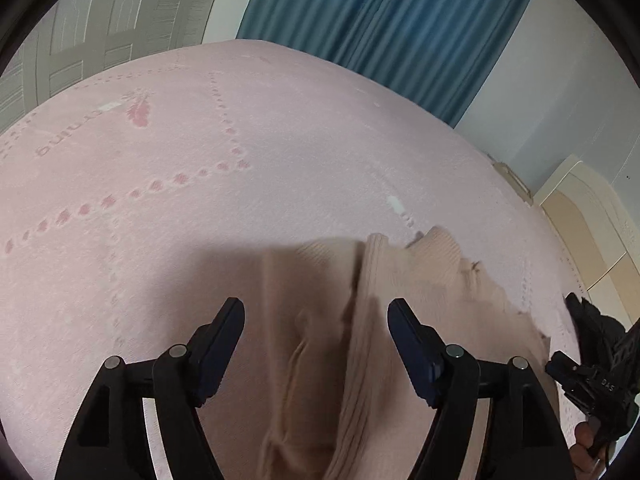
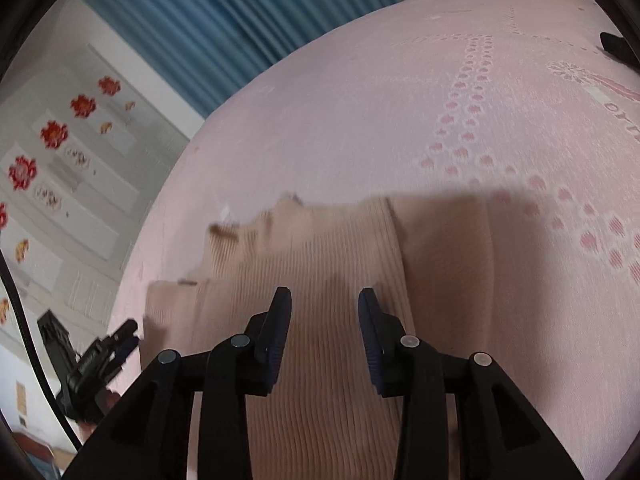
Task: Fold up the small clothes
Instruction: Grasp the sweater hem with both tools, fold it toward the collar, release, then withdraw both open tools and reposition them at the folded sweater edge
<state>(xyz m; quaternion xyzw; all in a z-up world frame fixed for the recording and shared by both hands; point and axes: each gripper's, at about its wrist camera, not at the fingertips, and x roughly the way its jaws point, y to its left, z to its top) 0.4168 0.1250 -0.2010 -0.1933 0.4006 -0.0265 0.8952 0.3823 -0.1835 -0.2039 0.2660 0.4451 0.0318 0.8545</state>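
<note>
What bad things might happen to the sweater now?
The beige knit garment lies partly folded on the pink bedspread, with a loose flap edge. Both grippers are open above it, so the left gripper might pinch only one layer and pull the fold apart. The right gripper might drag the ribbed cloth and bunch it, maybe snagging the bedspread too.

garment [image 2: 328, 360]: beige ribbed knit, matt, soft
bedspread [image 1: 280, 152]: pink woven cloth, matt, fine textured weave
left gripper [image 1: 316, 320]: matt black plastic, dark blue pads, shiny metal pins
curtain [image 1: 360, 12]: blue pleated cloth
</note>
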